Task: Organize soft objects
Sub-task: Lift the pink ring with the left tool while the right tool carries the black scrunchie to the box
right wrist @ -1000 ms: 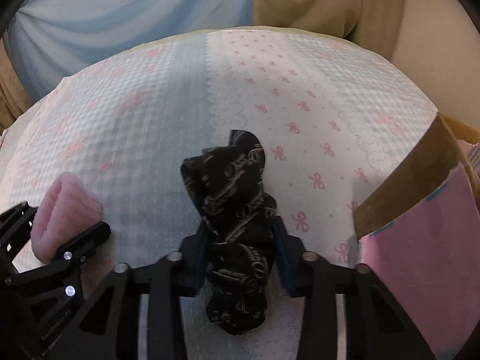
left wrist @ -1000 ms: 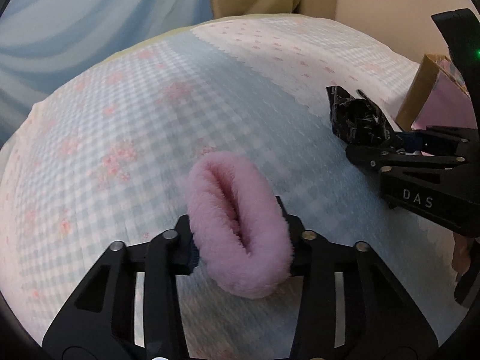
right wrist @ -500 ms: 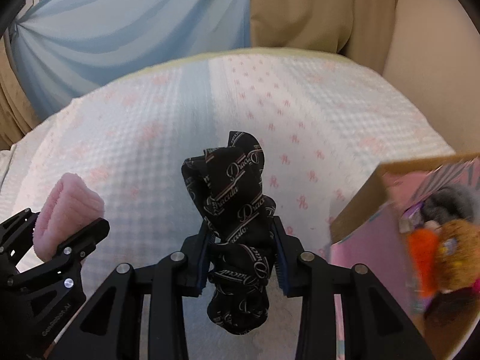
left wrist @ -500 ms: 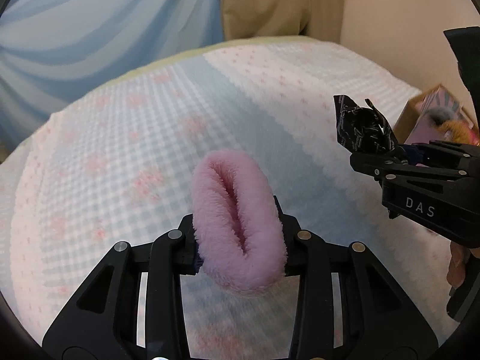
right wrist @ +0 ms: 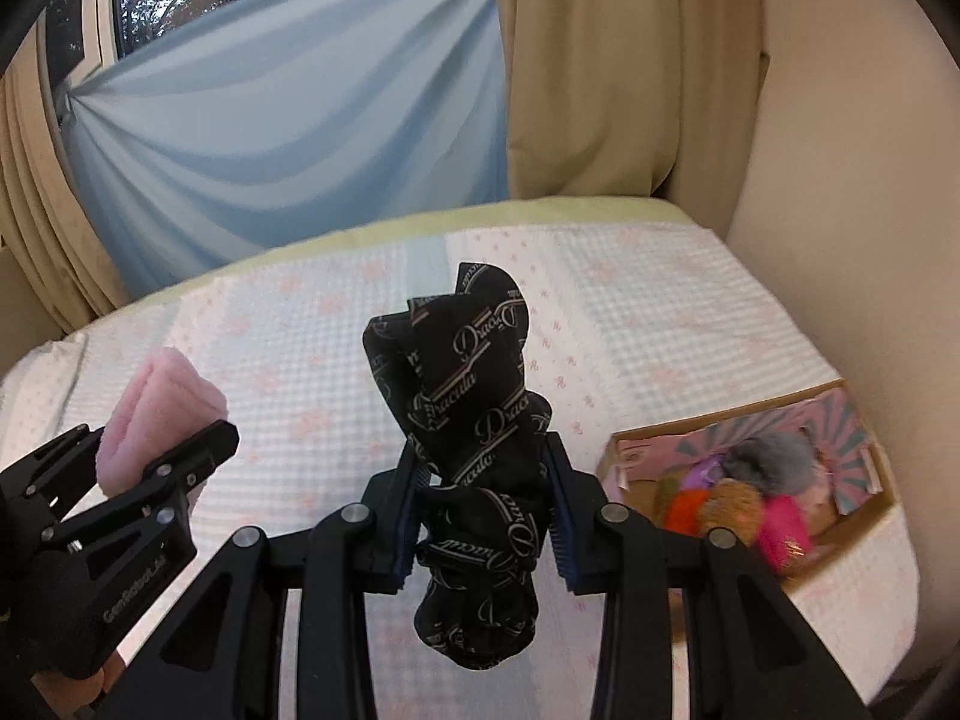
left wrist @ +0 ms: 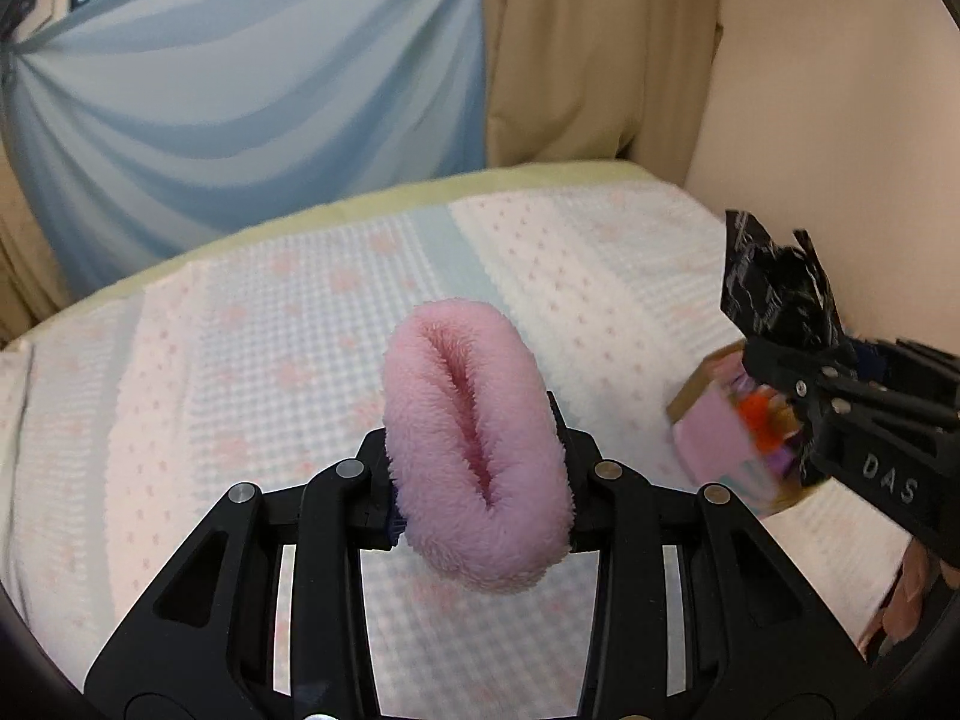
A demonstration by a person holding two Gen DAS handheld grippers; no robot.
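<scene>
My left gripper (left wrist: 474,474) is shut on a fluffy pink scrunchie (left wrist: 474,456) and holds it above the bed. It also shows at the left of the right wrist view (right wrist: 162,414). My right gripper (right wrist: 486,510) is shut on a black printed scrunchie (right wrist: 474,456), also lifted off the bed; it shows at the right of the left wrist view (left wrist: 774,294). A cardboard box (right wrist: 720,420) with a pink lining sits on the bed to the right and holds several furry soft items (right wrist: 750,498).
The bed has a pale blue and pink checked cover (right wrist: 312,372). A blue curtain (right wrist: 288,120) and beige drapes (right wrist: 588,72) hang behind it. A beige wall (right wrist: 840,150) stands close on the right.
Both grippers have risen well above the bed with their scrunchies. The views tilted up, and the inside of the box has come into sight.
</scene>
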